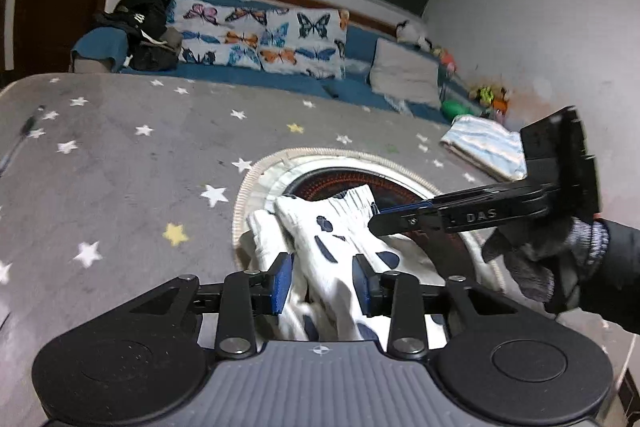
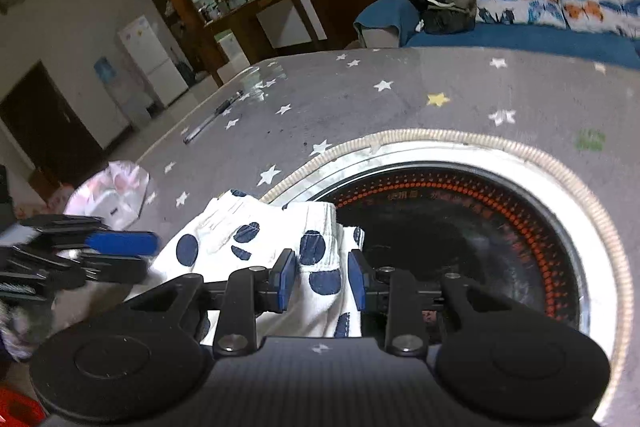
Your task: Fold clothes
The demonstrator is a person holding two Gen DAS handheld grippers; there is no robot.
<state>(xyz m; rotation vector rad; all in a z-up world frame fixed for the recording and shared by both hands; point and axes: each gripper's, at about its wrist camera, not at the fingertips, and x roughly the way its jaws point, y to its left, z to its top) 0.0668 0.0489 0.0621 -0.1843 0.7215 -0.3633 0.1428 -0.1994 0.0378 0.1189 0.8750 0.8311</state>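
Note:
A white garment with dark blue dots (image 1: 332, 239) lies bunched over the near edge of a round black cooktop (image 1: 352, 183) set in the grey star-patterned table. My left gripper (image 1: 322, 281) is open, its blue pads either side of the cloth. My right gripper (image 1: 384, 217) reaches in from the right, held by a gloved hand, its tips at the garment's ribbed edge. In the right wrist view the right gripper (image 2: 322, 281) is open around the dotted garment (image 2: 248, 239), and the left gripper (image 2: 116, 255) shows at the left beside the cloth.
A folded blue-and-white striped cloth (image 1: 486, 147) lies at the table's far right. A pen (image 2: 212, 119) lies on the table's far side. A plastic bag (image 2: 110, 193) sits at the table's left edge. A sofa with butterfly cushions (image 1: 260, 39) stands behind.

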